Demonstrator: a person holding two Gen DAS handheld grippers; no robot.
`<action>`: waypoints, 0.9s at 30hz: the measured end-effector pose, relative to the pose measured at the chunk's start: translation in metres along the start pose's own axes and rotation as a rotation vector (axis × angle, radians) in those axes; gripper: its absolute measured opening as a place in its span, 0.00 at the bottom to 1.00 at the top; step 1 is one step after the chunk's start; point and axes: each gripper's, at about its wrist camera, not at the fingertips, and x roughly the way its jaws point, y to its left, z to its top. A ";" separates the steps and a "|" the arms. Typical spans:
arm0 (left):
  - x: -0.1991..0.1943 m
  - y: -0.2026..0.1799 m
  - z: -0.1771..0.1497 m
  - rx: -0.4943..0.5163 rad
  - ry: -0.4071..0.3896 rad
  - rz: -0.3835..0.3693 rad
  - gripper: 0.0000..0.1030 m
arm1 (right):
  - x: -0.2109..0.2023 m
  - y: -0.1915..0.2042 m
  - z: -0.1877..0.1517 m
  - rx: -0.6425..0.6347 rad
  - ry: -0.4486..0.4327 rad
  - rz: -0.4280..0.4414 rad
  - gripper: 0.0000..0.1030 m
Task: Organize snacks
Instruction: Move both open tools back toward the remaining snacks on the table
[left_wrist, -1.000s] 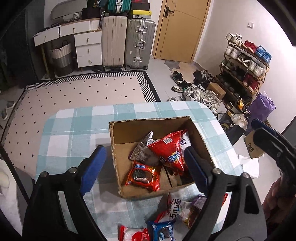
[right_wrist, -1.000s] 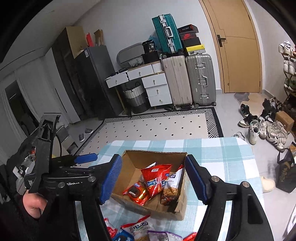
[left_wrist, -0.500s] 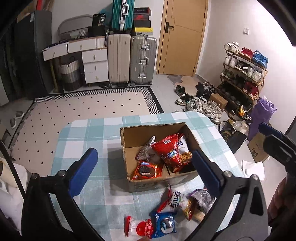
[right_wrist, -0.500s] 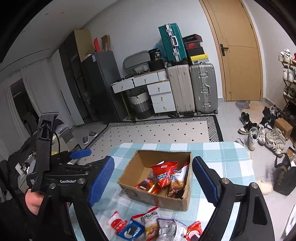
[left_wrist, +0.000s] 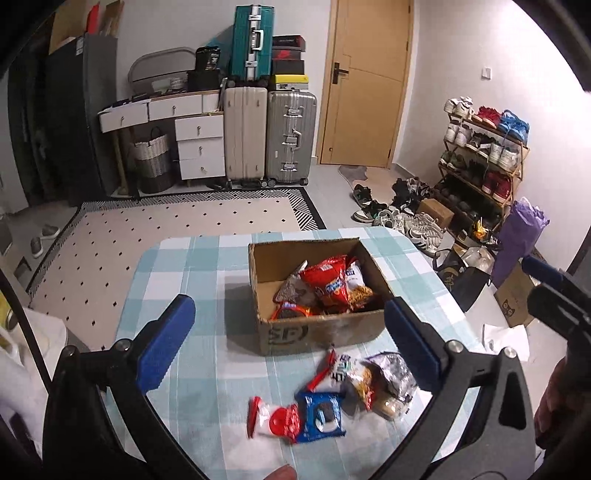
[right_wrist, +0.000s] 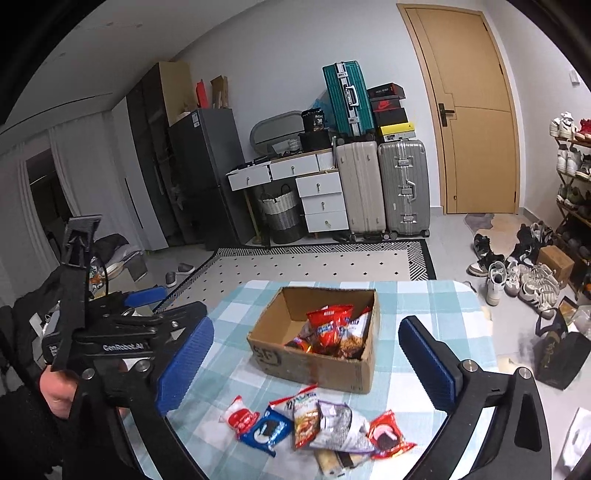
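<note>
Several loose snack packets (left_wrist: 334, 397) lay on the checked tablecloth (left_wrist: 207, 369) just in front of the cardboard box (left_wrist: 317, 291), more of them in view than a second ago, since both grippers had pulled back and up. Left gripper (left_wrist: 288, 339) and right gripper (right_wrist: 306, 363) hung wide, holding nothing. Box held crinkly red bags (right_wrist: 328, 326). Behind: patterned rug (left_wrist: 177, 229), hard-shell suitcases (left_wrist: 269, 134), wooden door (right_wrist: 469, 107).
</note>
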 end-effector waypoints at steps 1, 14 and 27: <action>-0.001 0.000 -0.001 -0.001 0.000 -0.003 0.99 | -0.003 0.000 -0.005 0.003 0.003 0.001 1.00; -0.017 -0.007 -0.072 -0.022 0.015 0.014 0.99 | -0.021 -0.012 -0.064 0.050 0.036 -0.009 1.00; 0.034 -0.007 -0.133 -0.052 0.102 0.037 0.99 | 0.008 -0.040 -0.127 0.150 0.121 -0.020 1.00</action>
